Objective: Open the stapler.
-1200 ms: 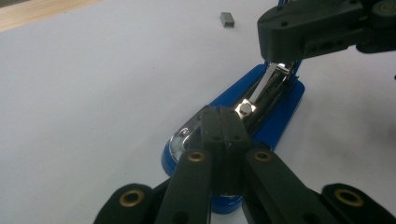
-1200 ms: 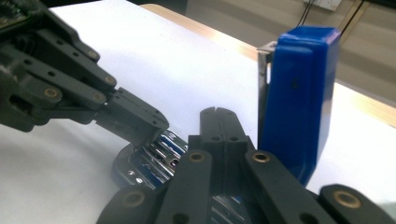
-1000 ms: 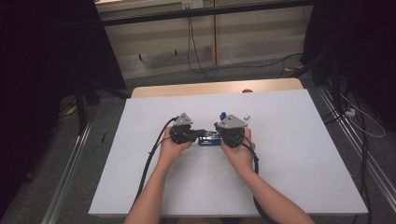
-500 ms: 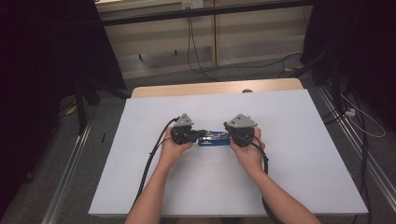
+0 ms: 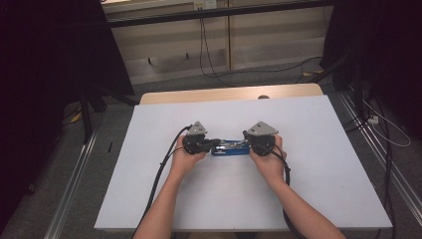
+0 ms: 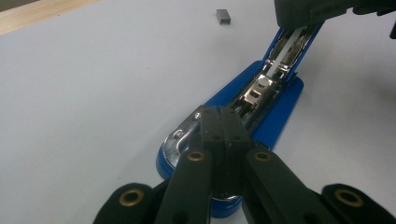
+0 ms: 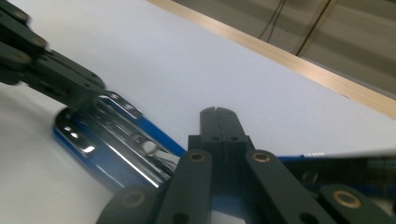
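The far end of the blue plastic stapler with a bright metal staple channel (image 6: 261,93) is hidden under the right gripper (image 5: 247,141) in the left gripper view, and in the right gripper view its near end is blurred and partly covered. From above, the stapler lies flat at the centre of the white table sheet (image 5: 308,199), running from nine to three o'clock between both hands. It lies opened, its chrome magazine exposed over the blue base. The left gripper (image 6: 219,123) has its jaws pressed together at the stapler's rounded metal end; whether they pinch anything cannot be told. The right gripper's jaws are likewise closed tip to tip. A small grey block of staples (image 6: 223,17) lies apart at twelve o'clock.
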`<state>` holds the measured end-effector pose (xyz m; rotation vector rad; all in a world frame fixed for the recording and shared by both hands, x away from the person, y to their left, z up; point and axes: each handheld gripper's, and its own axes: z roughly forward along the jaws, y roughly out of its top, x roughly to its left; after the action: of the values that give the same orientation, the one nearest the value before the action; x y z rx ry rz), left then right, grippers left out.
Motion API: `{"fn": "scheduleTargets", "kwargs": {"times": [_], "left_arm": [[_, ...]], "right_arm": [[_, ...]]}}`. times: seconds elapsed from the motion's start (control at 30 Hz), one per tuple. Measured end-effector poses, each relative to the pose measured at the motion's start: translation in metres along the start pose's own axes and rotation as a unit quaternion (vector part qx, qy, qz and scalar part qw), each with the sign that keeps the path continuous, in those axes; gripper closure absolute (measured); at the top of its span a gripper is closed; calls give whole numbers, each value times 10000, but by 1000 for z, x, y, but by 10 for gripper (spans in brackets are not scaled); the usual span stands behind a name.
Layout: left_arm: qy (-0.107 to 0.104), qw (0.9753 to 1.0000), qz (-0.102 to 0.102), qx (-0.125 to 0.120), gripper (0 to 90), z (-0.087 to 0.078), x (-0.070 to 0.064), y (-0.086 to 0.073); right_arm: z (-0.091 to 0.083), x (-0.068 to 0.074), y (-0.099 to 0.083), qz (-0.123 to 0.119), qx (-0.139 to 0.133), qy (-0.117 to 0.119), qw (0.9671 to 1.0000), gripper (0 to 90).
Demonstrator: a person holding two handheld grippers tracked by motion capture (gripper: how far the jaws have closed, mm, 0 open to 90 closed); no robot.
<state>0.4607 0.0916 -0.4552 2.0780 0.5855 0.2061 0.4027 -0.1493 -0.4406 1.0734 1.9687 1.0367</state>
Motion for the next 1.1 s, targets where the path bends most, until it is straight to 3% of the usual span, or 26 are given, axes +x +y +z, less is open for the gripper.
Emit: {"fn": "scheduleTargets", "kwargs": {"times": [0.23, 0.33, 0.43, 0.67, 0.73, 0.8, 0.97, 1.1], "left_arm": [[-47, 10000, -50, -17, 900, 0, 2, 0], [-36, 10000, -51, -10, 900, 0, 1, 0], [-36, 10000, -37, -2, 900, 0, 1, 0], [-50, 10000, -54, 2, 889, -1, 1, 1], [-85, 9997, -174, -128, 878, -4, 2, 2], [-62, 9999, -106, -92, 871, -6, 1, 5], [-137, 9996, -222, -97, 763, -8, 0, 6], [-106, 9991, -347, -237, 660, -13, 1, 9]], "right_arm": [[-3, -20, -21, 287, 106, -27, 9995, 900], [-4, -24, -22, 335, 125, -29, 9994, 900], [-4, -26, -22, 232, 145, -41, 9996, 900], [-2, -28, -19, 259, 219, 72, 9994, 900], [-2, -28, -19, 266, 237, 76, 9993, 900], [0, -29, -17, 255, 258, 108, 9993, 900], [1, -31, -9, 261, 244, 185, 9992, 900], [2, -37, -3, 368, 252, 126, 9989, 831]]}}
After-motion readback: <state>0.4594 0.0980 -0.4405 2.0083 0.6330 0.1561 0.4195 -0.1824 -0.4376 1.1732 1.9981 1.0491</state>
